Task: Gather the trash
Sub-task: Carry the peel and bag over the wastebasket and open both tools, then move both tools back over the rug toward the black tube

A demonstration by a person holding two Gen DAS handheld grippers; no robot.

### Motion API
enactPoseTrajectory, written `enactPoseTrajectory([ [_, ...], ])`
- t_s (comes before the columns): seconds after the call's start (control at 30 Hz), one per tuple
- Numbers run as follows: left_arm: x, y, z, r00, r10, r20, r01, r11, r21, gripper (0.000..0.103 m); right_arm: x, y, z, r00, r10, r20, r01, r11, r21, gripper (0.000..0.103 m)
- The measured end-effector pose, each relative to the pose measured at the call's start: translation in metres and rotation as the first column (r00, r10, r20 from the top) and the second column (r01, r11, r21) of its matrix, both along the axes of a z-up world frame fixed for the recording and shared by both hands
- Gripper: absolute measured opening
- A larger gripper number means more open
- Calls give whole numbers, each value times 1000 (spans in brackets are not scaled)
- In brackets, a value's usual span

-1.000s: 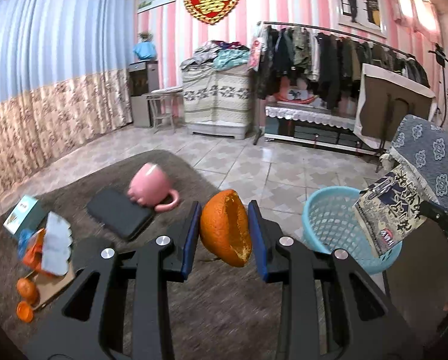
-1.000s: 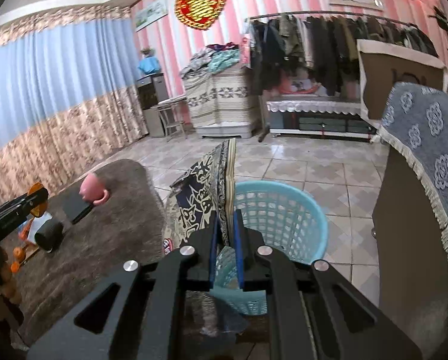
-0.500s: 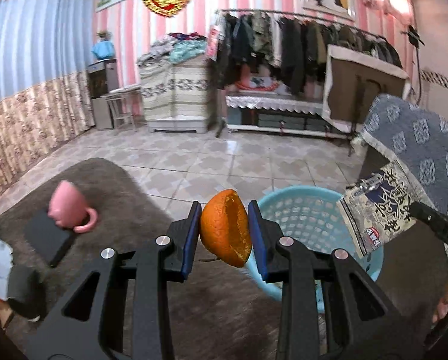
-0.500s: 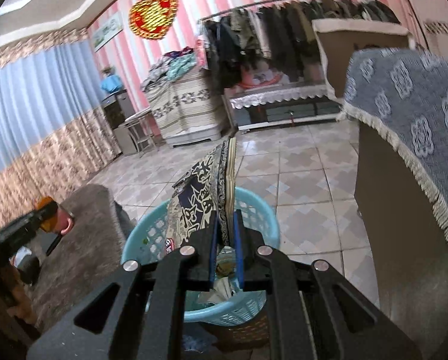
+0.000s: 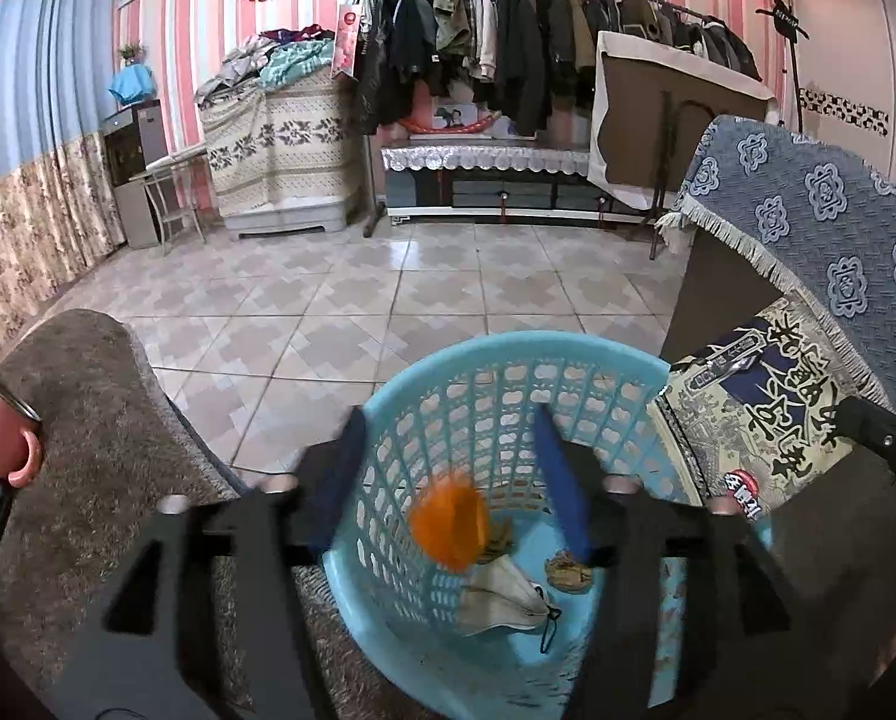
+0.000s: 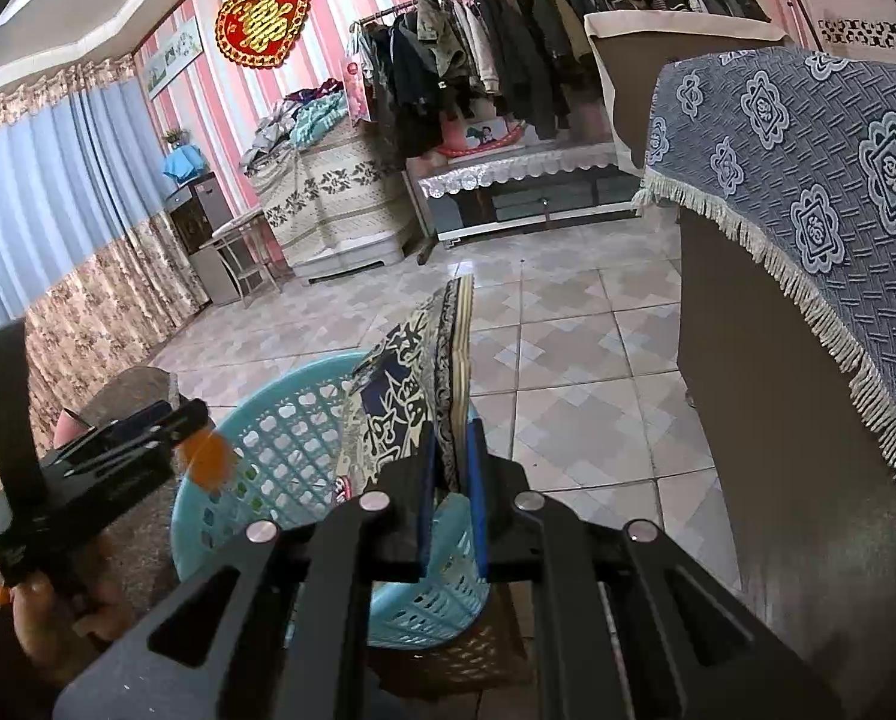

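I am dropping the orange peel [image 5: 448,519] into the blue basket [image 5: 511,354], left gripper [image 5: 448,480] fingers spread above it. The right gripper [image 6: 453,480] is clamping the printed wrapper [image 6: 406,396] over the basket rim; I should release it squarely inside.

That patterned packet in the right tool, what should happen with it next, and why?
Probably open the right tool and let the packet fall. It hangs over the blue basket, where the orange peel is already dropping from the open left tool.
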State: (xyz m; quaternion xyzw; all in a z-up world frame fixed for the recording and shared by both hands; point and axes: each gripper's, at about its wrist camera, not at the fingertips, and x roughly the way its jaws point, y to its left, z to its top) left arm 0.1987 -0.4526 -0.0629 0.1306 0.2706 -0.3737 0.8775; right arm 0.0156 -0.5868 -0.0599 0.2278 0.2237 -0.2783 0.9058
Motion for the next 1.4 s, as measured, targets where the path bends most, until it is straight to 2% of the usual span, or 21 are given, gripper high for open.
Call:
enactPoseTrajectory([
  [0.07,-2,3,2,999,16,33,-16,1000,-1,76,2,2,-2,1000,4,-9,-4,1000,-2,11],
  [0.23,8,33,12,992,102,74,-102,995,-1,88,13,5,-8,1000,26,-17,-26,1000,15,11],
  [0.33,14,59,17,985,159,62,-158,987,-22,89,26,12,-10,999,49,-17,-49,999,15,11],
  [0.37,15,69,18,981,180,67,-179,984,-21,90,31,15,-10,998,55,-20,-55,998,11,14],
  [0.5,15,100,24,959,260,114,-261,965,-7,94,54,17,-16,998,50,-48,-49,999,10,15],
  [0.53,15,110,26,952,281,121,-282,959,-6,94,59,17,-19,997,57,-53,-56,998,19,23],
  [0.57,15,118,28,949,292,120,-293,956,-9,94,63,16,-21,996,64,-57,-62,998,28,35],
  [0.6,15,130,32,945,307,116,-308,951,-14,94,71,17,-24,995,80,-58,-78,996,38,41],
  [0.67,13,147,37,937,331,115,-330,944,-26,95,77,21,-26,993,93,-71,-91,995,30,62],
  [0.7,13,152,38,934,337,116,-336,941,-28,95,80,25,-25,992,100,-74,-99,995,17,66],
  [0.77,11,167,42,926,358,119,-357,934,-28,96,82,32,-22,991,111,-73,-112,994,2,80],
  [0.87,9,189,44,912,393,119,-392,919,-31,96,80,42,-13,993,107,-57,-109,994,-26,92],
  [1.17,-5,242,54,873,473,121,-470,881,-55,97,70,80,19,984,176,-15,-177,981,-83,96],
  [1.4,-16,289,63,836,535,117,-531,845,-71,97,72,121,31,968,250,-22,-250,961,-113,96],
])
